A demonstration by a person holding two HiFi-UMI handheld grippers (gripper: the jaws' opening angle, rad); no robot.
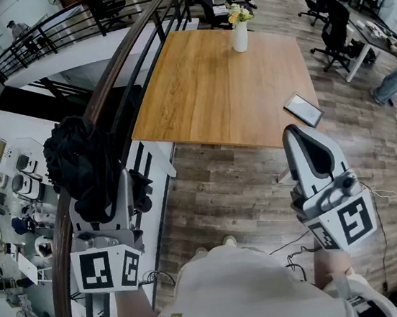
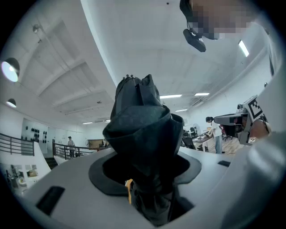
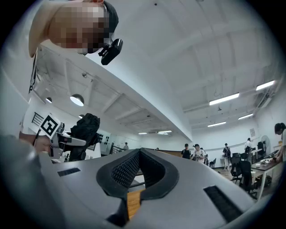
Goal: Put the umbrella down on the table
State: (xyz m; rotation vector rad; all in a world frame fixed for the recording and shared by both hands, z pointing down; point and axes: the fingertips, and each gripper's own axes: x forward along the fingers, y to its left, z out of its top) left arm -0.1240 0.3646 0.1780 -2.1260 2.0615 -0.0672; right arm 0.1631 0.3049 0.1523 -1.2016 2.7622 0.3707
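A folded black umbrella [image 1: 78,166] stands up out of my left gripper [image 1: 106,199], which is shut on its lower part; the person holds it over the railing, left of the table. In the left gripper view the bunched black umbrella [image 2: 140,134] fills the space between the jaws and hides what lies beyond them. The wooden table [image 1: 218,90] lies ahead, past a strip of floor. My right gripper [image 1: 298,135] is held off the table's near right corner, its jaw tips together and nothing in them. From the right gripper [image 3: 140,154] view, the umbrella [image 3: 85,134] shows at far left.
A white vase of flowers [image 1: 240,31] stands at the table's far edge, and a dark tablet [image 1: 303,110] lies near its front right corner. A dark railing [image 1: 112,78] runs along the left with a drop beyond. Office chairs [image 1: 333,31] and people are at the back right.
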